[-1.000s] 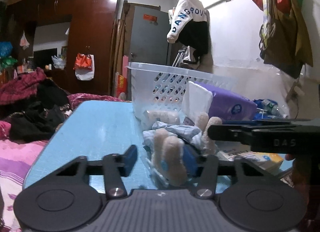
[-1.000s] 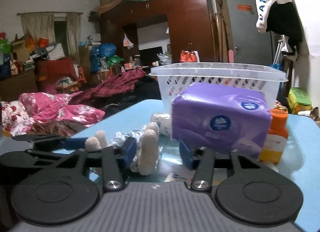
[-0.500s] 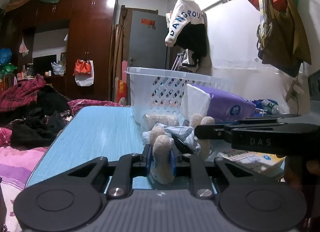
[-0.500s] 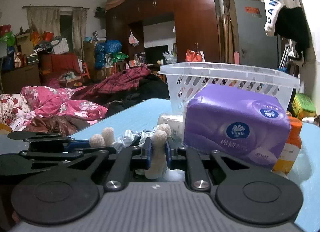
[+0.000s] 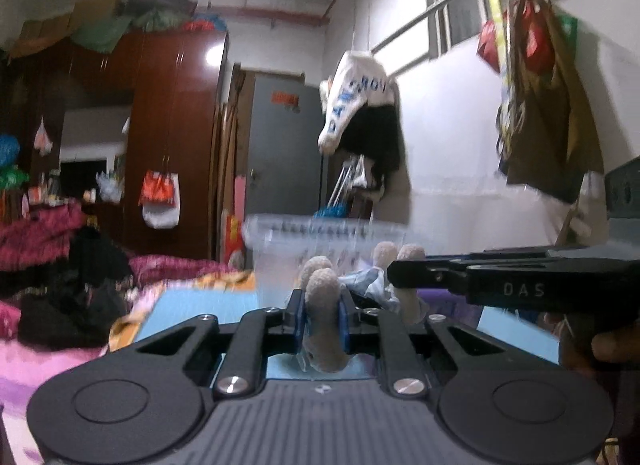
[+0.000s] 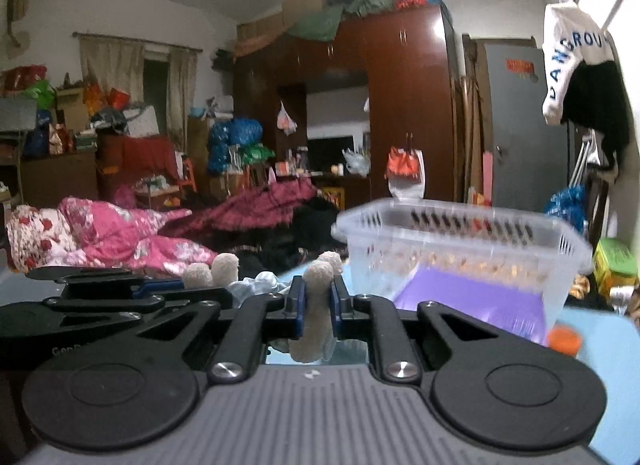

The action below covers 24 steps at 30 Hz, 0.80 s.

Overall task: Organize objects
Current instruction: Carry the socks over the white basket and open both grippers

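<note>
the plush toy (image 5: 325, 317) hangs above the blue table (image 5: 200, 305), one fuzzy limb pinched in the left gripper (image 5: 322, 321), another clamped by the right gripper (image 6: 317, 307) (both closed tight), near the clear basket (image 6: 460, 249).

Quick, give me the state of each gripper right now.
Left gripper: closed on a fuzzy beige leg of the plush toy.
Right gripper: closed on another fuzzy beige leg of the same toy.

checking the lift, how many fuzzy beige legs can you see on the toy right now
4: one in the left gripper, one behind it, one in the right gripper, one behind that. More may be hidden.
</note>
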### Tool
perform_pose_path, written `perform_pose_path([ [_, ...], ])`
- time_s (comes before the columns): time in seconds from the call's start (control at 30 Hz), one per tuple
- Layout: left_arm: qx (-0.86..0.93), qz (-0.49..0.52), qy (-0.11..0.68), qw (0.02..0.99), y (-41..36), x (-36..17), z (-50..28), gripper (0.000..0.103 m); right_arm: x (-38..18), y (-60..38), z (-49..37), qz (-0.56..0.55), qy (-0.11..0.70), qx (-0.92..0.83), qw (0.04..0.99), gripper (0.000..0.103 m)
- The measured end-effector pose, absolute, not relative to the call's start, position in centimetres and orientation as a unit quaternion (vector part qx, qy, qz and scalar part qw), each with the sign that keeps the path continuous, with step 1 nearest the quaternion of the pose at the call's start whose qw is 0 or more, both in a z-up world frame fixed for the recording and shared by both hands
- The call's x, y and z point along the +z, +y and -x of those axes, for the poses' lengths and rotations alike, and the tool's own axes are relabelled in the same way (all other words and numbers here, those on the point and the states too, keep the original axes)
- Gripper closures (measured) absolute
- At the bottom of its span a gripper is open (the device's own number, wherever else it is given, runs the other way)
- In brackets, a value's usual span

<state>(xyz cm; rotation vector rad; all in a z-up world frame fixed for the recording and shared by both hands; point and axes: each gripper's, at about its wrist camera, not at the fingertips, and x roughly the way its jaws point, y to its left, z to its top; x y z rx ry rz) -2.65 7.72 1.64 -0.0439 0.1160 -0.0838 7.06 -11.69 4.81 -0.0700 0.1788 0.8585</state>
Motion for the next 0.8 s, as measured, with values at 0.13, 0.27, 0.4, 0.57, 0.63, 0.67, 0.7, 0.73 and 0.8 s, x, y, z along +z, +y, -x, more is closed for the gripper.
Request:
perform_pose_path([
  [0.13,-0.057,0.001,0.033,0.998,6.7,5.2,0.5,0.084,8.2,-12.2,-8.5,0.029,0.069,0.409,0.91,0.089],
  [0.27,-0.074,-0.012,0.02,0.997,5.5,8.1,-4.3,0.084,10.9,-12.6,-12.1,0.02,0.064,0.385,0.92,0.089],
  [0.4,-0.09,-0.029,0.026,0.995,4.5,9.8,-10.0,0.084,12.4,-12.5,-16.4,0.027,0.062,0.348,0.935,0.089],
  [0.57,-0.105,-0.05,0.091,0.989,3.6,9.4,-17.7,0.084,11.6,-11.8,-22.7,0.019,0.116,0.326,0.938,0.089],
  [0.63,-0.105,-0.059,0.118,0.986,3.4,8.6,-19.8,0.084,10.7,-11.6,-24.5,0.017,0.139,0.315,0.939,0.089],
  [0.67,-0.104,-0.06,0.132,0.984,3.3,8.1,-20.8,0.084,10.2,-11.4,-25.2,0.014,0.15,0.313,0.938,0.089],
  [0.7,-0.101,-0.061,0.141,0.983,3.4,7.6,-21.5,0.084,9.6,-11.4,-25.6,0.009,0.16,0.312,0.937,0.089],
  [0.73,-0.097,-0.063,0.143,0.983,3.4,7.1,-21.7,0.084,9.0,-11.9,-25.8,0.006,0.166,0.312,0.936,0.089],
  [0.8,-0.094,-0.065,0.145,0.983,3.4,6.4,-21.9,0.083,8.1,-11.9,-26.1,0.006,0.174,0.308,0.935,0.089],
])
